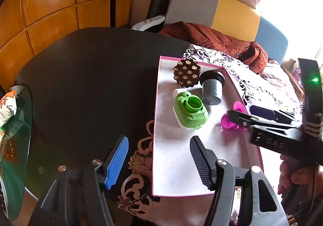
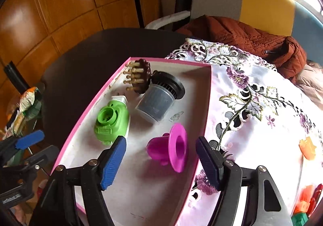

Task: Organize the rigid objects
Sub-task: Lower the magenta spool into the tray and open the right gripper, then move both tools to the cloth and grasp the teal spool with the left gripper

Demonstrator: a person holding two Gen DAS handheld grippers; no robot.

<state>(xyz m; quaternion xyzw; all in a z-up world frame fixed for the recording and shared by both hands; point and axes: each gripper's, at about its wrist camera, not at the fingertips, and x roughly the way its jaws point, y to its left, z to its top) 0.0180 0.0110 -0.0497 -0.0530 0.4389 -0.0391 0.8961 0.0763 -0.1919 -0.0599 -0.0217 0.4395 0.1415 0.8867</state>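
Observation:
A pink-rimmed white box (image 2: 208,104) (image 1: 156,104) holds a brown pin brush (image 2: 141,76) (image 1: 186,73), a grey cylindrical filter (image 2: 157,100) (image 1: 212,90) and a green and white gadget (image 2: 111,120) (image 1: 189,110). A magenta flanged cup (image 2: 171,147) (image 1: 227,121) lies on its side in the box. My right gripper (image 2: 160,141) (image 1: 242,113) is open, with the cup between its pads and neither pad touching it. My left gripper (image 1: 159,141) is open and empty over the box's near left rim.
The box sits on a floral cloth (image 2: 252,104) over a dark table (image 1: 90,74). Orange toy pieces (image 2: 307,148) lie on the cloth at right. A chair with a rust jacket (image 1: 222,42) stands behind. A snack bag (image 1: 8,104) rests on a glass side table at left.

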